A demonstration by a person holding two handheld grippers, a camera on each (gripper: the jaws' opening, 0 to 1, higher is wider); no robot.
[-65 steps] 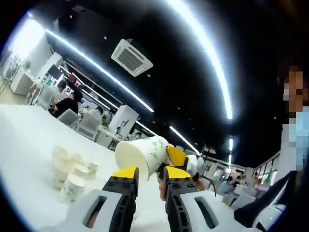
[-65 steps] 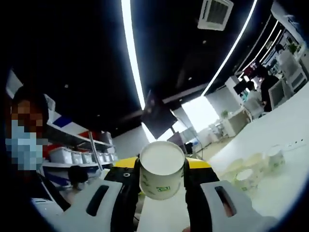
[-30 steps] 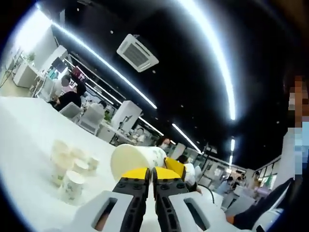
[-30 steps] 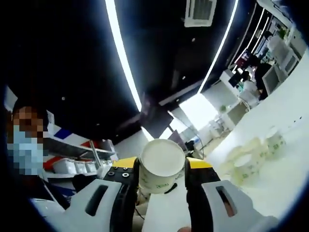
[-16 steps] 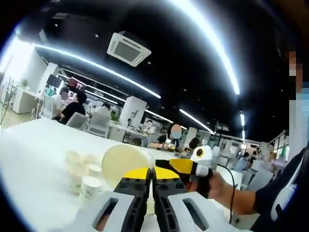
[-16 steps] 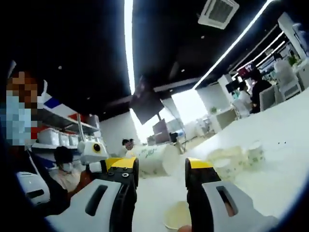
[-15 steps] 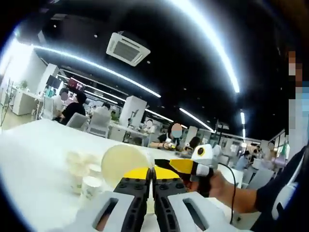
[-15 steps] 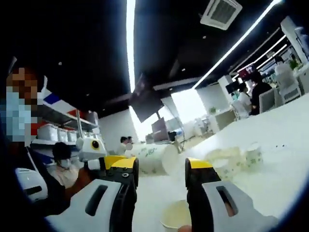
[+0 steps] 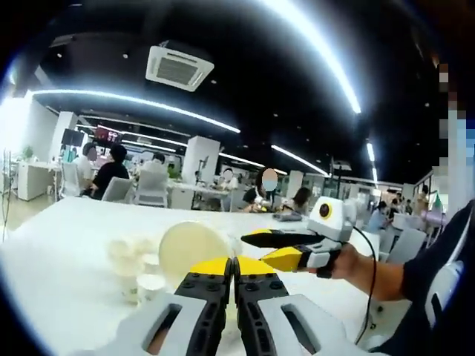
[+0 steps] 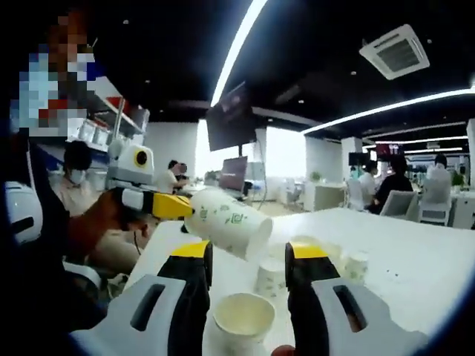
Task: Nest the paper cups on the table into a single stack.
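Long white worktop (image 10: 415,259) in a busy open office under strip lights. Left tool (image 9: 234,268) pinches a tilted paper cup (image 10: 228,222); right tool (image 10: 242,252) gapes empty above an upright cup (image 10: 243,317), loose cups (image 9: 133,259) clustered nearby.

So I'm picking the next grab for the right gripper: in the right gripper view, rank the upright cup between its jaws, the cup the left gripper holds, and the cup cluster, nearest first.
1. The upright cup, low between the right gripper jaws, mouth open.
2. The held cup, tilted just above the jaw tips, pinched by the left gripper coming from the left.
3. The cup cluster, farther back on the white table, right of centre.
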